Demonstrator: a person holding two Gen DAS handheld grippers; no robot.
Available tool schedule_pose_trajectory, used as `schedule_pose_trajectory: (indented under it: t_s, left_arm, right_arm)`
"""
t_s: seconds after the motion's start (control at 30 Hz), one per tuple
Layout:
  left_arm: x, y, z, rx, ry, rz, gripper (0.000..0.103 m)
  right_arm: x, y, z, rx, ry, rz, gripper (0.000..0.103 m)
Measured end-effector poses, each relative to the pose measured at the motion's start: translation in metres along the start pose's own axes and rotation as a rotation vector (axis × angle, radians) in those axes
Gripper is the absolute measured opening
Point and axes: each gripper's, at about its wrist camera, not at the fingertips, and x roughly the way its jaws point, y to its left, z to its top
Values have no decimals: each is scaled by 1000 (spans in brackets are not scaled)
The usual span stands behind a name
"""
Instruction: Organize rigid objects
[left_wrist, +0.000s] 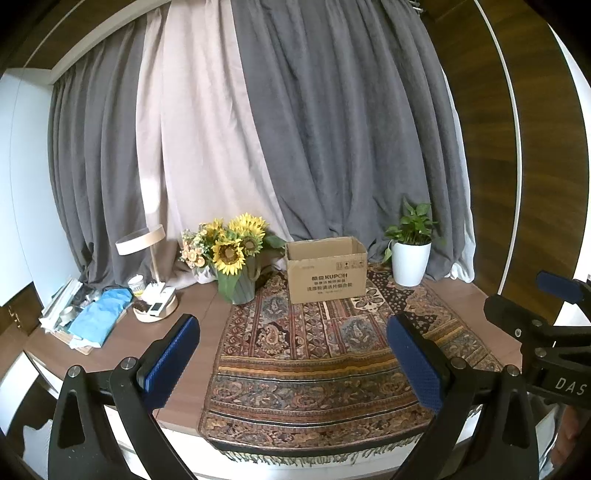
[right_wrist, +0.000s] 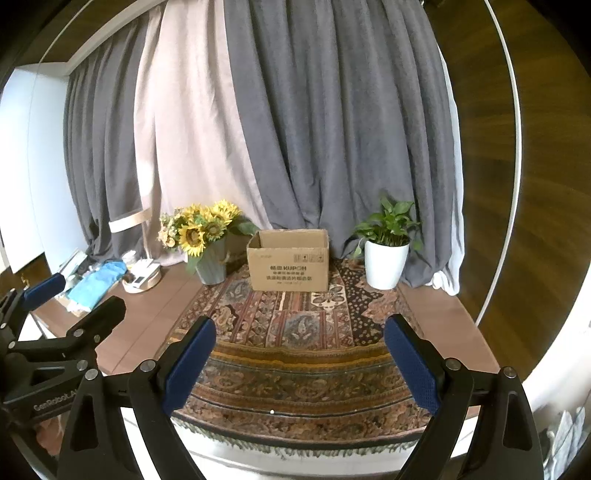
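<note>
An open cardboard box (left_wrist: 327, 271) printed KUPOH stands at the back of a patterned rug (left_wrist: 314, 354) on the wooden table; it also shows in the right wrist view (right_wrist: 289, 261). My left gripper (left_wrist: 293, 358) is open and empty, held above the rug's front part. My right gripper (right_wrist: 299, 363) is open and empty, also over the rug's front. The right gripper shows at the right edge of the left wrist view (left_wrist: 524, 306). The left gripper shows at the left edge of the right wrist view (right_wrist: 74, 299). The box's inside is hidden.
A sunflower vase (left_wrist: 236, 258) stands left of the box. A potted plant in a white pot (left_wrist: 410, 258) stands to its right. A lamp with a round tray of small items (left_wrist: 155, 306) and a blue cloth on a pile (left_wrist: 98, 317) sit at far left. Grey curtains hang behind.
</note>
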Motion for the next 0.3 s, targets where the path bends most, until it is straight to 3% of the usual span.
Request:
schedule_pose_trajectory:
  t_s: [0.3]
  left_arm:
    - [-6,2,-3,0,-4,-7,103]
  right_arm:
    - [-6,2,-2,-3,-5,-12,94]
